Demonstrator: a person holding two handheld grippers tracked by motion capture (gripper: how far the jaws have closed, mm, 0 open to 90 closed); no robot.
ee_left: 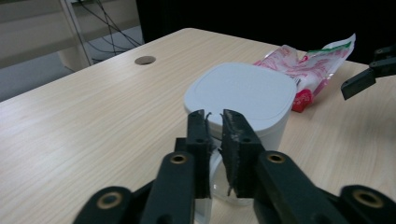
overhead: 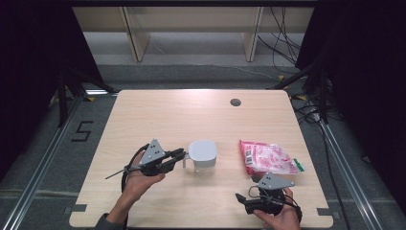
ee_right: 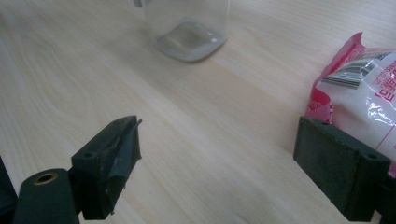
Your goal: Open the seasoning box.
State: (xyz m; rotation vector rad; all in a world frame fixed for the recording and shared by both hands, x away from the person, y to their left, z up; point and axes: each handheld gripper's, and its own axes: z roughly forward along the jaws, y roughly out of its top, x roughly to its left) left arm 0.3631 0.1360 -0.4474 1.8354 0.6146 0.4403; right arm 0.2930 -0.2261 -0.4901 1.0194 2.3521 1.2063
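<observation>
A clear plastic container (overhead: pixel 202 155) with a white lid (ee_left: pixel 243 93) stands at the middle of the wooden table (overhead: pixel 158 120). My left gripper (overhead: pixel 181 154) comes at it level from the left. Its jaws are nearly together in the left gripper view (ee_left: pixel 215 121), pinching the clear handle (ee_left: pixel 215 186) on the container's side. A pink and white food bag (overhead: pixel 268 158) lies flat to the right of the container. My right gripper (overhead: pixel 242 200) rests low near the front edge, open (ee_right: pixel 219 140), with bare table between its jaws. The bag (ee_right: pixel 364 88) lies just behind its right jaw, and the container's base (ee_right: pixel 189 28) is farther off.
A round cable hole (overhead: pixel 235 102) sits in the table near the far edge. Wooden shelf legs (overhead: pixel 135 38) and loose cables (overhead: pixel 282 43) are on the floor beyond the table. The right gripper's jaw tip (ee_left: pixel 369 77) shows past the bag in the left gripper view.
</observation>
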